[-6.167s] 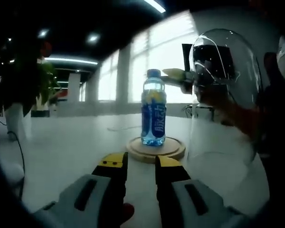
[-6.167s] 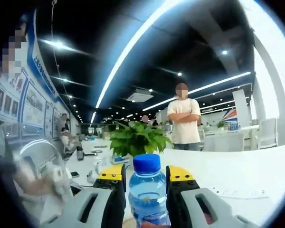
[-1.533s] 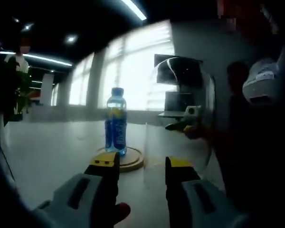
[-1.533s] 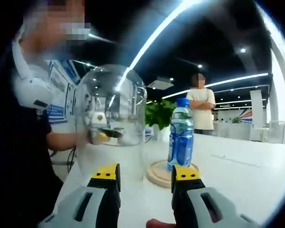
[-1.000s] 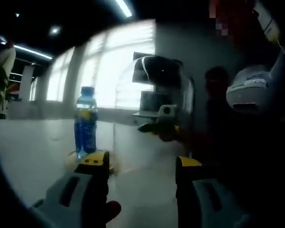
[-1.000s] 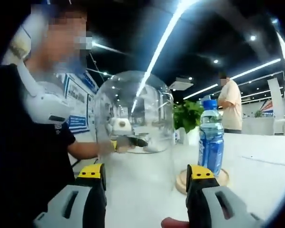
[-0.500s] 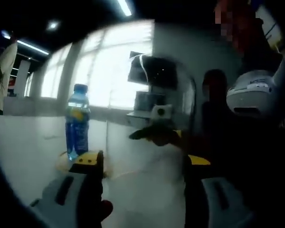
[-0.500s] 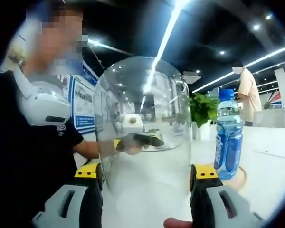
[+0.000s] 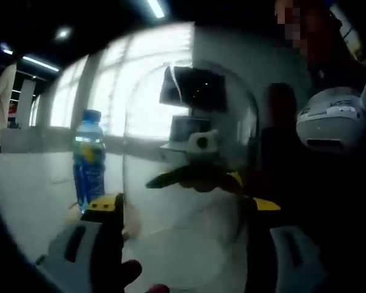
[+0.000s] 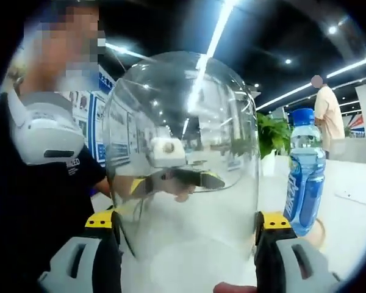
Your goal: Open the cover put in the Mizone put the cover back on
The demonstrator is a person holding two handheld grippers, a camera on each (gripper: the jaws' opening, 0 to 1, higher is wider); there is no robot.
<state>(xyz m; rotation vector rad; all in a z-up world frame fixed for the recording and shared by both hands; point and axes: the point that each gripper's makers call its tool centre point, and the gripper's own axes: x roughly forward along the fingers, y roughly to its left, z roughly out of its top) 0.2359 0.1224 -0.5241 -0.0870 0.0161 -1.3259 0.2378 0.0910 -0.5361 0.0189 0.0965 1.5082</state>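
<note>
A clear glass dome cover (image 10: 183,152) stands close in front of me, between the jaws of my right gripper (image 10: 188,220), which is wide open. The yellow-tipped jaws stand at the glass on either side; whether they press on it I cannot tell. My left gripper (image 9: 186,207) faces the same dome (image 9: 189,140) from the opposite side, also wide open around it. The blue Mizone bottle (image 10: 305,183) with a blue cap stands upright on a round wooden base (image 10: 318,232) beside the dome. In the left gripper view the bottle (image 9: 88,162) is left of the dome.
The white table (image 10: 354,226) runs on past the bottle. The person holding the grippers, in dark clothes with a white device (image 10: 46,134) at the chest, is just behind the dome. A green plant (image 10: 271,137) and a standing person (image 10: 326,113) are farther off.
Both grippers have opened wider and come up to the dome, which now sits between each pair of jaws. The bottle stays on its base.
</note>
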